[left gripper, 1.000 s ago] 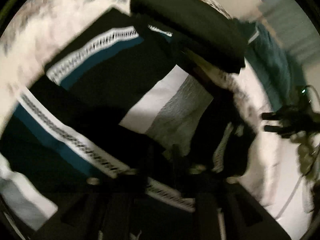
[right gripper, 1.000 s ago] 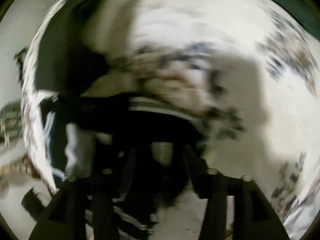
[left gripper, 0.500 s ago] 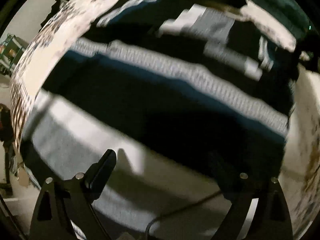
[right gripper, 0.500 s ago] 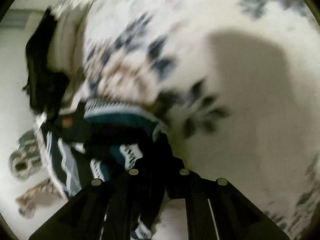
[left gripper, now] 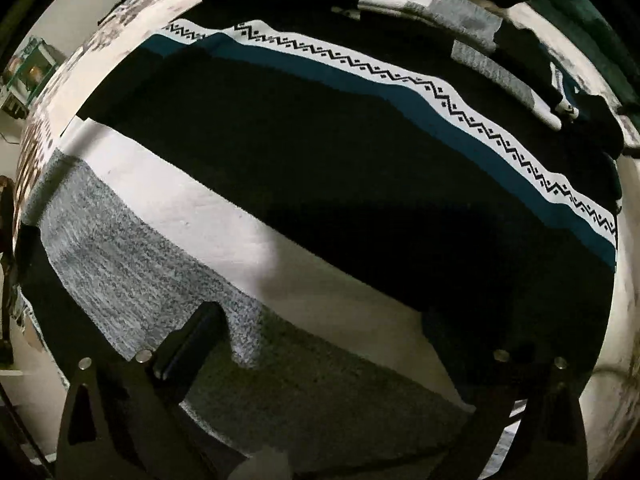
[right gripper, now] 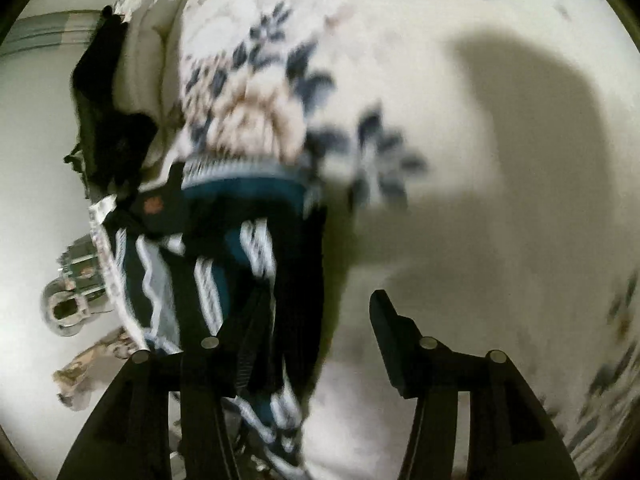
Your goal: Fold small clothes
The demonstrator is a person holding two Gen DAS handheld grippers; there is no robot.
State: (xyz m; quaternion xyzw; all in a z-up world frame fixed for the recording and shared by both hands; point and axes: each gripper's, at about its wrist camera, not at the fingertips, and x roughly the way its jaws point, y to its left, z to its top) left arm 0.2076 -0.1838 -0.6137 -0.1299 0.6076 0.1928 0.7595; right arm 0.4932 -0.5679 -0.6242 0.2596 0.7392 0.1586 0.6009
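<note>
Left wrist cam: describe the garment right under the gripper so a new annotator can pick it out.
Start from the floral bedspread. Spread flat across it, filling most of the left wrist view, is a striped knit sweater, directly ahead of the open left gripper. Unlike the crumpled clothes behind it, it lies smooth, banded heather grey, white, black, teal, then a white zigzag stripe.

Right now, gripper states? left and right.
Left gripper: open, holding nothing, over the sweater.
Right gripper: open, holding nothing; sweater edge lies by its left finger.
</note>
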